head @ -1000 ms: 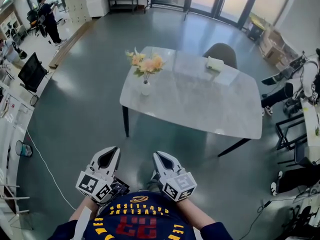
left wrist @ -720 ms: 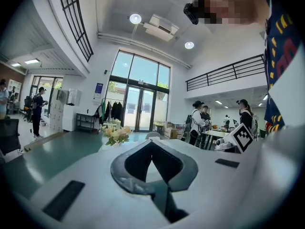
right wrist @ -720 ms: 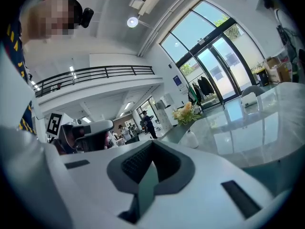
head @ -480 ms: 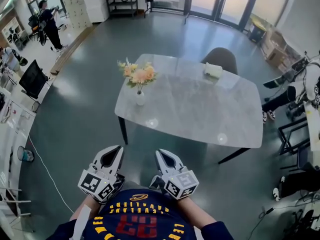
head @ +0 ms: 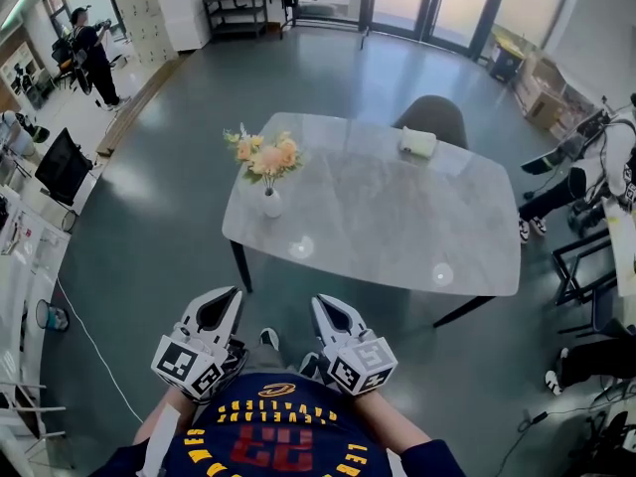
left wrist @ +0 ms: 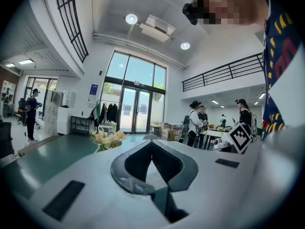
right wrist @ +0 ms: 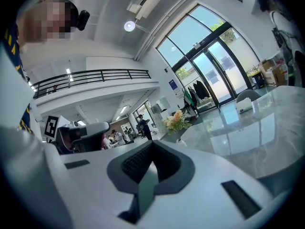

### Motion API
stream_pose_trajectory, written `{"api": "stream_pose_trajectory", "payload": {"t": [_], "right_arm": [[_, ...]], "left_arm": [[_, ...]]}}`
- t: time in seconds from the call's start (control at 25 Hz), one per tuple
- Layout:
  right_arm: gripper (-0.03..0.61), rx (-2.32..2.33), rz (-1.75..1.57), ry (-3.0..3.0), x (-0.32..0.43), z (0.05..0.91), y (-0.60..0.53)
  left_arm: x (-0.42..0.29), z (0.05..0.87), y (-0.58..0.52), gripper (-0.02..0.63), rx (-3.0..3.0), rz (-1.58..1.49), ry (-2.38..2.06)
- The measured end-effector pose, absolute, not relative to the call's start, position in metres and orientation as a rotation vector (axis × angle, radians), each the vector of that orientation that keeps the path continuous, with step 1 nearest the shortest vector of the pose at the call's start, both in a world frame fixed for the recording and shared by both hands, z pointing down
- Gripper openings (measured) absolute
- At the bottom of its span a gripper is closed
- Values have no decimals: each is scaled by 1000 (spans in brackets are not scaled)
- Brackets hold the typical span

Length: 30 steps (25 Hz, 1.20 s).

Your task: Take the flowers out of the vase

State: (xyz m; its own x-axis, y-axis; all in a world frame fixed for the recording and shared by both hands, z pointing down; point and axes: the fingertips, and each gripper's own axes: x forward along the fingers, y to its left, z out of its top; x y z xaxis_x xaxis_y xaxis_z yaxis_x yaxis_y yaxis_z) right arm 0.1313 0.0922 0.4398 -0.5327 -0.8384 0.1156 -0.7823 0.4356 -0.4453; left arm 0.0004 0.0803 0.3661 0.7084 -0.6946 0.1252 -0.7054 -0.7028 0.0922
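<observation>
Left claw (head: pixel 223 296) and right claw (head: pixel 324 302) closed, empty, well apart from bench (head: pixel 397 229). Flowers (head: pixel 261 155) upright in white vase (head: pixel 269 205) near bench's left edge. Jersey (head: pixel 273 443) number: 23.

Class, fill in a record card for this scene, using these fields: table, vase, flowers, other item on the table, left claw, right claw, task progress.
table: grey marble-patterned rectangular table on dark legs
vase: small white vase, upright near the table's left end
flowers: peach and cream bouquet, standing in the vase
other item: pale boxy object at the far edge, beside the grey chair
left claw: shut, empty, short of the table
right claw: shut, empty, short of the table
task progress: flowers not yet taken out
</observation>
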Motion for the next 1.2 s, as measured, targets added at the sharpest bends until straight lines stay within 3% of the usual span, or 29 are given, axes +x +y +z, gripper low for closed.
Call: {"api": "stream_pose_trajectory", "payload": {"t": [1.2], "right_arm": [[-8, -1686, -684, 2431, 148, 446, -56]], "left_arm": [[-11, 373, -122, 3, 2758, 71, -1030]]}}
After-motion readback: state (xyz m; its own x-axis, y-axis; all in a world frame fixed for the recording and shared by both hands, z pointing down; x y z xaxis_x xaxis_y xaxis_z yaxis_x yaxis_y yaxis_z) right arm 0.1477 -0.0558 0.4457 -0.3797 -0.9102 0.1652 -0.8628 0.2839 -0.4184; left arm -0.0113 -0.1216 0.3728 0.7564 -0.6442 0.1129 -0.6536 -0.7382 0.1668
